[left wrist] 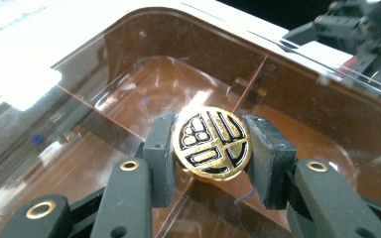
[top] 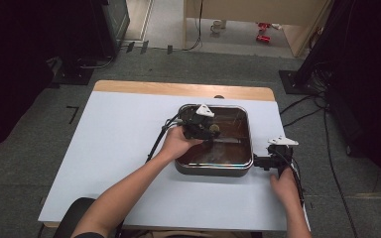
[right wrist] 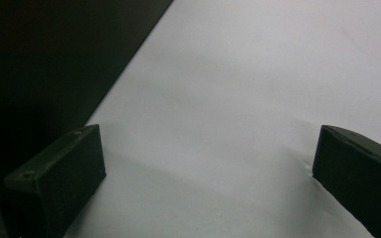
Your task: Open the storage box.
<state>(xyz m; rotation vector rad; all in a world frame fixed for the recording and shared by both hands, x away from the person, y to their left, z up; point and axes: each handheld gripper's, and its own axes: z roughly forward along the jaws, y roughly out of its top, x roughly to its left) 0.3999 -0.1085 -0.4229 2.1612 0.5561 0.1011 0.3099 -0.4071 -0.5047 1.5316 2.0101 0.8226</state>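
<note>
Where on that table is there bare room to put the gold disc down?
The widest free patch is the white table left of the pan, out to its left edge. A bare strip also runs along the near edge, between the two forearms. It is crowded inside the pan, where the left gripper grips the disc, and right of the pan, where the right gripper rests.

Disc [left wrist: 212, 142] inside tray [top: 248, 130], tray on table [top: 114, 144]
</note>
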